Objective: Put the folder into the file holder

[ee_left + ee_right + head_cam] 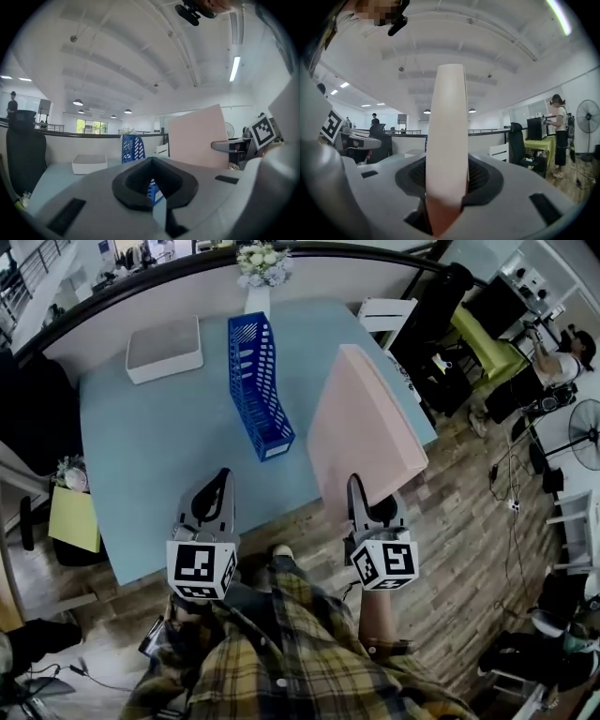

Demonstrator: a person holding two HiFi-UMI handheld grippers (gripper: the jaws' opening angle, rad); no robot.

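Folder clenched upright in right gripper, at desk near edge, right of file holder; left gripper closed, empty.

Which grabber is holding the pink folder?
The right gripper: it is shut on the near edge of the pink folder, while the left gripper holds nothing.

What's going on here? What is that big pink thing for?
A person holds a gripper in each hand. The right gripper is clamped on a pink folder, held up by the table's right side. The left gripper holds nothing, jaws together. The blue file holder stands on the table; the folder isn't in it yet.
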